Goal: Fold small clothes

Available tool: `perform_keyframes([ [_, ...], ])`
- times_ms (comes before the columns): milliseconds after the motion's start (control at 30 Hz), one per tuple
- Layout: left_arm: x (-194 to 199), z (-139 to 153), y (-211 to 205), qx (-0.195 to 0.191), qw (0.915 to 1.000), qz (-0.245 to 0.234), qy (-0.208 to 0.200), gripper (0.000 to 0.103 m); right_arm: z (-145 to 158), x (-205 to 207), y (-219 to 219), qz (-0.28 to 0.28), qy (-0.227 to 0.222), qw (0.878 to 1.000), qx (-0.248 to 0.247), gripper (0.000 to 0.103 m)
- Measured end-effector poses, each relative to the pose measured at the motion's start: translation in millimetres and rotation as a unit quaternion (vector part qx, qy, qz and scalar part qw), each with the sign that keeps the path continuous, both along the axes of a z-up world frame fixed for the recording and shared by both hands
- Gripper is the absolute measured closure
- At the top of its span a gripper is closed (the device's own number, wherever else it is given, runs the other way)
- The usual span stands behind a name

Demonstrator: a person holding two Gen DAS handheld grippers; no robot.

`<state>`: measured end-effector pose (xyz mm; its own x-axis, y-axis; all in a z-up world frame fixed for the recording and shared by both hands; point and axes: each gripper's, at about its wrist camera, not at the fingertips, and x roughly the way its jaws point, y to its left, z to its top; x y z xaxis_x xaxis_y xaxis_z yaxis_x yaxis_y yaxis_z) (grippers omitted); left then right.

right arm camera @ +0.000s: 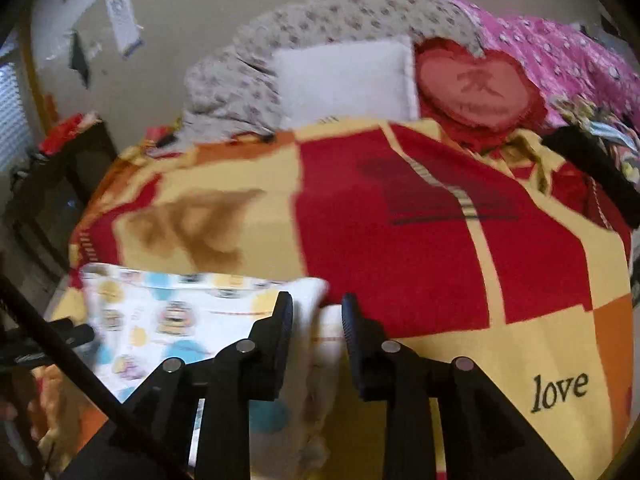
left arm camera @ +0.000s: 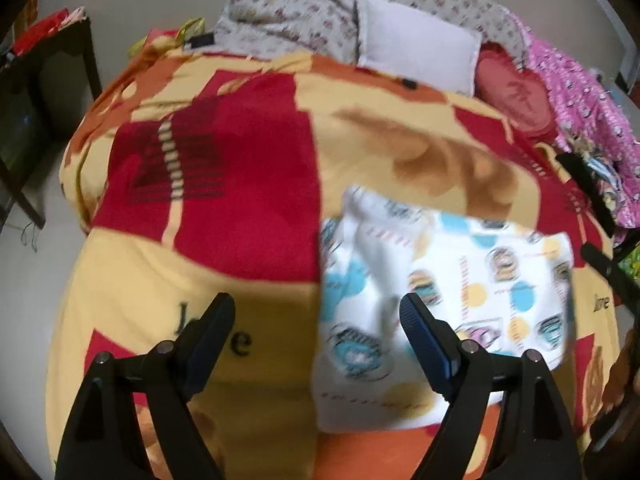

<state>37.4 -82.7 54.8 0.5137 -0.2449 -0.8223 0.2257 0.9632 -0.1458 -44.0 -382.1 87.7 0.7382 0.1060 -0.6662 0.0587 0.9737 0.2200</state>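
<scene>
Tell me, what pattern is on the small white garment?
Blue and yellow dots with cartoon faces on the small white garment; clearest in the left wrist view.

Both tools are matt black plastic. The left gripper (left arm camera: 318,314) has two broad, wedge-shaped arms that narrow into slim fingers, with a dark blue ribbed pad (left arm camera: 424,338) on the inner face of each. Round silver rivets (left arm camera: 470,347) sit at the joints, two on each side. The right gripper (right arm camera: 317,316) is built the same way, with black ribbed pads and matching silver rivets (right arm camera: 245,346).
</scene>
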Motion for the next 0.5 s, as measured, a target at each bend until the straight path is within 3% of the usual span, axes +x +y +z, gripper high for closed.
perform_keyframes([
  [100,11.0,-0.8,-9.5,-0.013,0.9999,0.000,0.000,0.019,1.6,4.8,25.5,0.058,0.004,0.998,0.012,0.076],
  [200,24.8,-10.8,-18.1,0.003,0.9999,0.012,0.001,0.019,-11.6,20.8,47.4,0.071,0.019,0.997,-0.027,0.076],
  [267,36.8,-24.5,-19.4,0.022,0.9993,0.024,0.018,0.019,-24.2,31.0,50.9,0.071,0.045,0.996,-0.033,0.076],
  [367,46.7,-38.7,-15.1,0.002,0.9985,0.031,0.044,0.017,-41.3,42.2,43.3,0.050,0.059,0.997,-0.028,0.076],
  [500,50.7,-42.5,-16.3,0.009,0.9985,0.036,0.041,0.012,-53.3,51.1,34.5,0.043,0.062,0.997,-0.005,0.076],
])
